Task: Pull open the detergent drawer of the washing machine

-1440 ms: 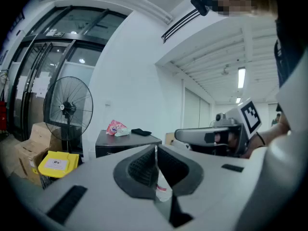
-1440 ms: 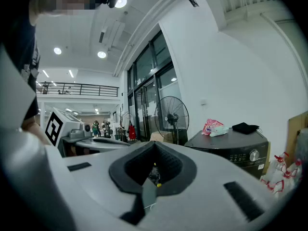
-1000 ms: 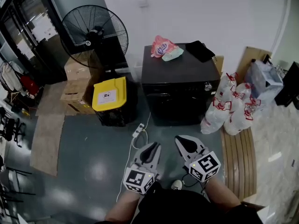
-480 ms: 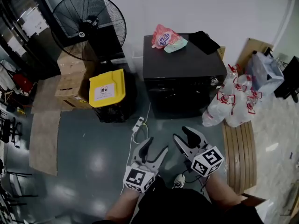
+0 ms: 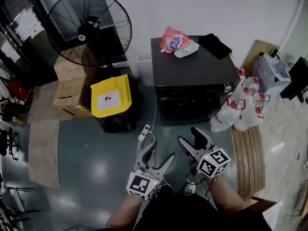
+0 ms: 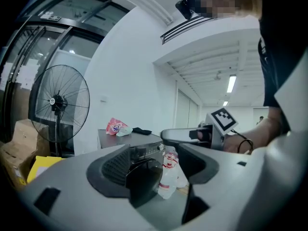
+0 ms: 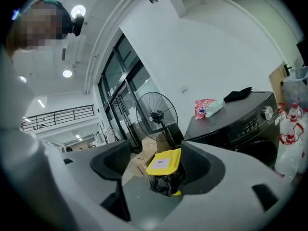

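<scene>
The black washing machine (image 5: 195,76) stands against the white wall, its control strip and knob (image 5: 227,86) on the front facing me. I cannot make out the detergent drawer on that strip. Both grippers hang well short of the machine, over the grey floor. My left gripper (image 5: 159,154) has its jaws opening with nothing between them, and its own view frames the machine (image 6: 144,150) far off. My right gripper (image 5: 189,136) is likewise opening and empty. It appears in the left gripper view as a grey jaw with a marker cube (image 6: 192,134).
A pink packet (image 5: 174,41) and a black cloth (image 5: 215,45) lie on the machine. Left of it stand a yellow-lidded bin (image 5: 111,97), cardboard boxes (image 5: 70,88) and a pedestal fan (image 5: 89,25). White bags (image 5: 238,107) lean at its right. A power strip (image 5: 143,131) lies on the floor.
Both grippers were shut a second ago and now stand open. They have moved forward toward the machine, and the right one has rolled.
</scene>
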A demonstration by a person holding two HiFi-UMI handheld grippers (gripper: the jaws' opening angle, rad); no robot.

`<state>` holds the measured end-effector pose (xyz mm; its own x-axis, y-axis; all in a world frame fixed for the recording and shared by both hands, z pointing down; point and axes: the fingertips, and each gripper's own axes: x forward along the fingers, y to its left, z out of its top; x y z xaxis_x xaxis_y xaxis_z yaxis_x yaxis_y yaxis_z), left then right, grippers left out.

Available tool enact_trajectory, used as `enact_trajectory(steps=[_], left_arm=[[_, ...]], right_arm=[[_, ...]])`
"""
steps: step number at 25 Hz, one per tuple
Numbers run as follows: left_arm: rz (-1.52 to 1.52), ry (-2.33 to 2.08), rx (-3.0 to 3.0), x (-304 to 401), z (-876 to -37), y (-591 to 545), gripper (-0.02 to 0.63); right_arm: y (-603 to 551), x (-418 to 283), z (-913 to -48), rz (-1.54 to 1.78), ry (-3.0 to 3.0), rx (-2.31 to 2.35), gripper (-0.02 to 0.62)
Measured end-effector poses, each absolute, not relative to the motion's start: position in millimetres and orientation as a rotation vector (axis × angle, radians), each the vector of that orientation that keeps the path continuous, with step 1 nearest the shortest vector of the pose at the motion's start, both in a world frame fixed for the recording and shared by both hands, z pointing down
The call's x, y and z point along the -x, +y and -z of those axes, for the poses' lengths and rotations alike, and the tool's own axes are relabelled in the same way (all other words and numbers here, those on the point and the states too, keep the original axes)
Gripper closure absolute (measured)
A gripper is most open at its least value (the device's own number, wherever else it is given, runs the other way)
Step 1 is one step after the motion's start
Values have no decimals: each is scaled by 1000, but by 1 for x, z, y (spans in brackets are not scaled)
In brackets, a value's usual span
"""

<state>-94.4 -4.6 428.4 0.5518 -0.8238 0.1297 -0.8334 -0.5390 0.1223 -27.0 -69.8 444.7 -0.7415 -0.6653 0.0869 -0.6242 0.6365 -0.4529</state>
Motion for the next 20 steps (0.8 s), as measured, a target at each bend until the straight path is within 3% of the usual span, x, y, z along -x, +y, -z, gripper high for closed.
enact_trajectory(steps=[9, 20], left_arm=[[-88, -1367, -2659, 142, -428, -31, 311], [-95, -1380, -2641, 154, -435, -76, 311]], right_arm=[[-106, 77, -456, 817, 2691, 1099, 225], [-165, 91, -494, 1041, 2601, 1061, 196]])
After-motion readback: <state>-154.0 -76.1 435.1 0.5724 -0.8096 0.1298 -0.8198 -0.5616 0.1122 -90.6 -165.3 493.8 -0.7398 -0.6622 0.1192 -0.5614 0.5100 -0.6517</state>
